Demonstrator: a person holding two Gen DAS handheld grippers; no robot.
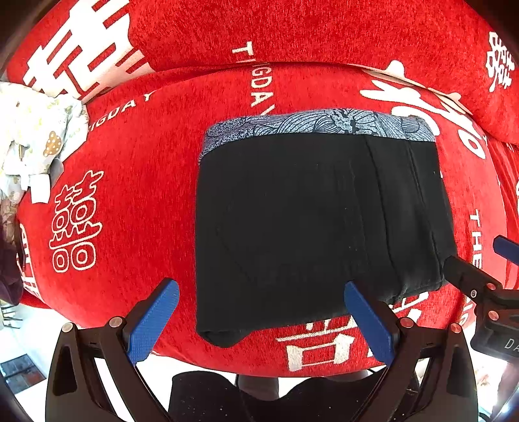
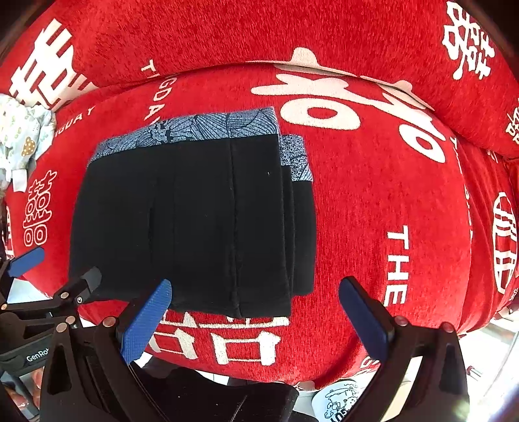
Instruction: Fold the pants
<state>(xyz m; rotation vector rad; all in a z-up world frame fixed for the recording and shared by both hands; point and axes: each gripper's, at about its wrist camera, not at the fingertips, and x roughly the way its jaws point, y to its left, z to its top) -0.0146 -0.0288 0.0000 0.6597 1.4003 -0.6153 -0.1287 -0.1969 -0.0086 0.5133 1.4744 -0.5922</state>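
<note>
Black pants with a blue-grey patterned waistband lie folded into a rectangle on a red cushion. My left gripper hangs open over the near edge of the pants, blue pads wide apart, holding nothing. From the right wrist view the folded pants show stacked layers at their right side, and a strip of waistband sticks out there. My right gripper is open and empty above the near right corner. The other gripper shows at each view's edge.
The red cushion carries white characters and letters, and a red backrest rises behind it. A pale patterned cloth is bunched at the far left. The cushion's front edge drops to a bright floor below.
</note>
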